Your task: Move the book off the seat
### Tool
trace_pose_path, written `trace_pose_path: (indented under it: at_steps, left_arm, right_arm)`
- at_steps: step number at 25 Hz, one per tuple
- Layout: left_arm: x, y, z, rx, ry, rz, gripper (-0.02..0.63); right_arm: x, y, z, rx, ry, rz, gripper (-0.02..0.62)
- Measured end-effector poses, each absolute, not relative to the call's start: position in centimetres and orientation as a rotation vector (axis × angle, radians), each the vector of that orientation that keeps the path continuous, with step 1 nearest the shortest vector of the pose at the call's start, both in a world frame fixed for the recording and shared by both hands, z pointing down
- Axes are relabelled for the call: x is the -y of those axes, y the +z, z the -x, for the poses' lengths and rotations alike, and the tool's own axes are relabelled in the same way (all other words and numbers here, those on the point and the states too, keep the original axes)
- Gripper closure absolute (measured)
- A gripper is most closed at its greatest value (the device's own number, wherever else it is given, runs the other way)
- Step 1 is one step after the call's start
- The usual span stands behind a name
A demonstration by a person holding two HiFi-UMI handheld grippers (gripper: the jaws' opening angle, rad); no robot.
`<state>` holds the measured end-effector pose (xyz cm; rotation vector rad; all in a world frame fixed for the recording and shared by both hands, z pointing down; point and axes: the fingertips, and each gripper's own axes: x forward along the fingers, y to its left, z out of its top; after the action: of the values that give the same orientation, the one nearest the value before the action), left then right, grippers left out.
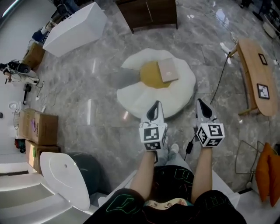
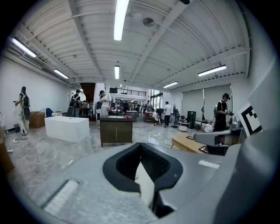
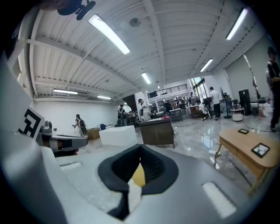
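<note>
A pale pink book [image 1: 168, 70] lies on the yellow middle of a white, egg-shaped floor seat [image 1: 144, 98]. My left gripper [image 1: 154, 110] hovers over the seat's near edge, jaws shut and empty. My right gripper [image 1: 204, 108] is level with it to the right of the seat, also shut with nothing held. Both point toward the seat; the book lies farther ahead, apart from both. In the left gripper view the shut jaws [image 2: 141, 162] frame a sliver of the white seat. In the right gripper view the shut jaws [image 3: 139, 168] frame white and yellow of the seat.
A dark wooden cabinet [image 1: 148, 13] and a white box [image 1: 76, 28] stand beyond the seat. A low wooden table [image 1: 258, 78] is at the right, with a black cable [image 1: 221, 81] on the floor. Cardboard boxes [image 1: 39, 129] sit at the left. Several people stand far off.
</note>
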<state>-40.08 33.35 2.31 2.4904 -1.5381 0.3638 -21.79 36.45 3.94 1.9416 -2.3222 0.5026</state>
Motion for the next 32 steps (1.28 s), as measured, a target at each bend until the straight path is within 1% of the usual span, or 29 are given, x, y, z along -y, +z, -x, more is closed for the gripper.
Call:
trace_pose_path:
  at_steps: [5, 11, 17, 27, 32]
  left_arm:
    - [-30.4, -0.3, 38.5, 1.569, 0.279, -2.52, 0.595]
    - [-27.9, 1.0, 38.1, 1.563, 0.259, -2.479, 0.595]
    - [-23.7, 5.9, 38.3, 1.539, 0.27, -2.363, 0.595]
    - [-13.3, 16.0, 38.5, 1.469, 0.389, -2.175, 0.595]
    - [-8.4, 20.9, 38.2, 1.438, 0.408, -2.123, 0.595]
  right_arm:
    - [-33.6, 0.7, 20.3, 2.375, 0.388, -1.93, 0.594]
    - [-31.6, 2.0, 19.2, 2.349, 0.419, -1.905, 0.594]
    - [-27.9, 7.0, 19.7, 2.301, 0.511, -1.81, 0.594]
    - [-16.6, 15.8, 20.9, 2.197, 0.71, -1.685, 0.594]
    - [-11.6, 19.7, 21.7, 2.15, 0.737, -1.599, 0.594]
